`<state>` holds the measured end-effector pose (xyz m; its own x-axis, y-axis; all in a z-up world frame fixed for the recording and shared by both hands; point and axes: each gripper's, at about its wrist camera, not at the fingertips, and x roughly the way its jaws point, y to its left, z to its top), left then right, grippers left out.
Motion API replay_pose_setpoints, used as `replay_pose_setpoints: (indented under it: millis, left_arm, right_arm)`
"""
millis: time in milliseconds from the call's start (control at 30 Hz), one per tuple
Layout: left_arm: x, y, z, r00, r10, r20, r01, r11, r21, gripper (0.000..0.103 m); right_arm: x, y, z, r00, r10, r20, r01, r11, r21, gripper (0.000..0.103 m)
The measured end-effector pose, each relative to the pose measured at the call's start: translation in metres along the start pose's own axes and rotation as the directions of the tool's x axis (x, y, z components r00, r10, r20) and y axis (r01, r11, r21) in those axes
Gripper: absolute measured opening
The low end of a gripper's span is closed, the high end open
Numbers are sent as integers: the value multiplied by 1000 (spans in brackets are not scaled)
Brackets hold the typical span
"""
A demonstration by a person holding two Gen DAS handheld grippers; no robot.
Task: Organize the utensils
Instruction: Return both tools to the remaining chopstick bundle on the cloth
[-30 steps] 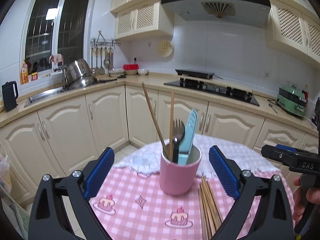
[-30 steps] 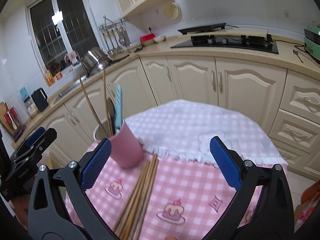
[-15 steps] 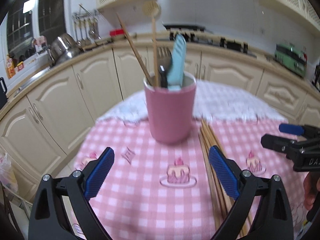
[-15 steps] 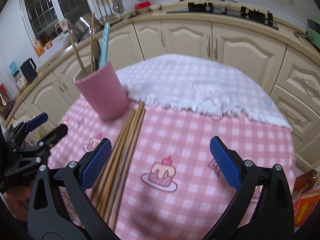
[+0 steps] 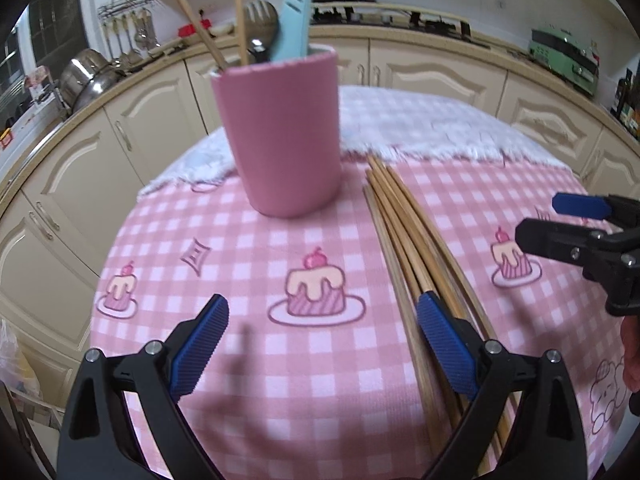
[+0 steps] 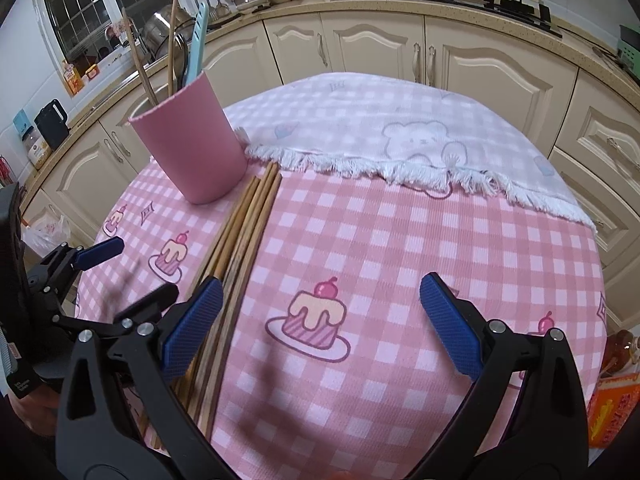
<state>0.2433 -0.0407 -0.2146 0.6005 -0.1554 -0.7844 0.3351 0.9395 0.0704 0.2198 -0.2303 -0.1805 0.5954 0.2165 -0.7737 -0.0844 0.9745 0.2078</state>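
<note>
Standing upright, one pink cup [image 5: 280,136] holds two chopsticks [image 5: 212,24], one fork [image 5: 262,24].

The right hand-held gripper [image 6: 318,316] is hanging wide open over the pink checked tablecloth [image 6: 400,248]. Its left finger is overlapping a bundle of wooden chopsticks [image 6: 244,232] lying just beside a pink cup [image 6: 192,148] holding utensils. The left hand-held gripper [image 6: 132,276] is showing at the left edge.
</note>
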Motion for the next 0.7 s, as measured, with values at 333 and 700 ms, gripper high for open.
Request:
replay_pose_setpoints:
  millis: [333,700]
  left_arm:
    - [8,1,-3,999,6,-35,-5,1000,22,94]
    - [13,4,-6,999,-2,-41,3,1000,18,94]
  right_arm:
    - [12,13,-6,999,-17,-37,14,998,-68,97]
    - [25,25,-12,996,-48,-81,40,993,-107,97]
